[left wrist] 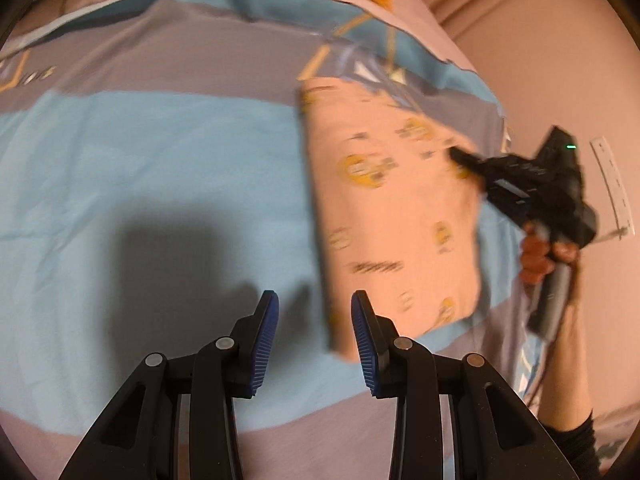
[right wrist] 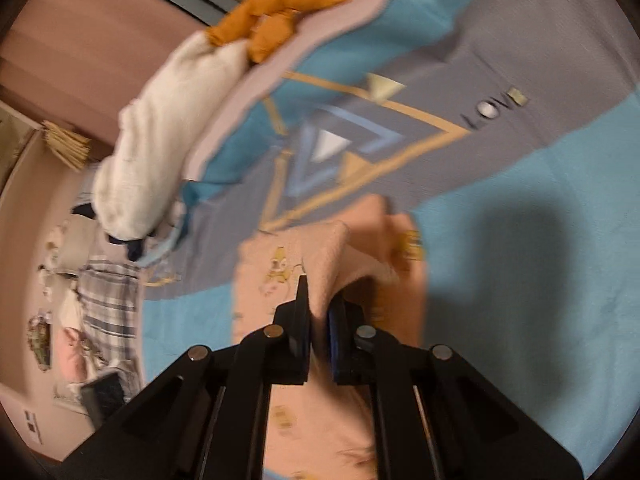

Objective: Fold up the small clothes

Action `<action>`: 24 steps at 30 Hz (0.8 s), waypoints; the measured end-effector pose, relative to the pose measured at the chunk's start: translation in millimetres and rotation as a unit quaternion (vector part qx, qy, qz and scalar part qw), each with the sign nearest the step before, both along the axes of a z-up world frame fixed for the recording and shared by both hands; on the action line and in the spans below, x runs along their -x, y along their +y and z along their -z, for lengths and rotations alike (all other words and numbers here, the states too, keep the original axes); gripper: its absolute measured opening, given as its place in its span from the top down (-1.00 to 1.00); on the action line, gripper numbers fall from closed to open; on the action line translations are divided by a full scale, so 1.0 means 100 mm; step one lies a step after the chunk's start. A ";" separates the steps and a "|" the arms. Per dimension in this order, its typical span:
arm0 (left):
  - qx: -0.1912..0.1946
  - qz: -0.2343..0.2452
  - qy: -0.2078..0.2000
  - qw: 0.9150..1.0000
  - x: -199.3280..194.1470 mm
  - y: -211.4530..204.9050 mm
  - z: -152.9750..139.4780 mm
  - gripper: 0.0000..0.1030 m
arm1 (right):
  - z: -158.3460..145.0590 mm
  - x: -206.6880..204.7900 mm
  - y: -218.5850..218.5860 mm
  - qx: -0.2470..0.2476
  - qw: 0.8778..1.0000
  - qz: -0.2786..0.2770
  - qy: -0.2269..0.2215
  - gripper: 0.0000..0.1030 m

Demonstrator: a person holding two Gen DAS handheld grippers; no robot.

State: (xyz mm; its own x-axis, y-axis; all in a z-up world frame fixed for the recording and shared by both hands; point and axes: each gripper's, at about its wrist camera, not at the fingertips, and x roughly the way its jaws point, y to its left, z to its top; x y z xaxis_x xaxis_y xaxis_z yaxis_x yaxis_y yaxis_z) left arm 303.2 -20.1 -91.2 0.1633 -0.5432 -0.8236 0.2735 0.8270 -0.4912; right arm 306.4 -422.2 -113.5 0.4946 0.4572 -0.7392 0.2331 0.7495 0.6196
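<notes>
A small peach garment (left wrist: 396, 216) with yellow cartoon prints lies folded into a long rectangle on the blue and grey bedsheet (left wrist: 160, 152). In the right wrist view my right gripper (right wrist: 318, 312) is shut on a raised edge of the peach garment (right wrist: 332, 256), which tents up between the pads. In the left wrist view that right gripper (left wrist: 456, 154) sits at the garment's right edge, held by a hand (left wrist: 540, 256). My left gripper (left wrist: 314, 316) hovers just off the garment's near left corner, jaws partly open with nothing between them.
An orange cloth (right wrist: 280, 12) and a white cloth (right wrist: 168, 128) lie at the bed's far edge. More clothes, one plaid (right wrist: 108, 300), are piled on the floor beside the bed. A pink wall (left wrist: 540, 40) stands behind.
</notes>
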 end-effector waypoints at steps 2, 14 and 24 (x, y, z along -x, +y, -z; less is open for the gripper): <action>0.009 0.013 -0.009 1.000 -0.06 -0.18 -0.05 0.32 | 0.12 -0.01 -0.03 -0.017 1.000 0.002 0.006 0.79; -0.021 0.058 -0.050 0.997 -0.14 -0.76 0.02 0.32 | -0.27 -0.26 0.20 0.053 0.994 -0.032 -0.092 0.87; -0.019 0.053 -0.036 0.998 -0.22 -0.76 0.13 0.26 | -0.01 -0.40 0.15 0.169 0.985 -0.007 -0.024 0.62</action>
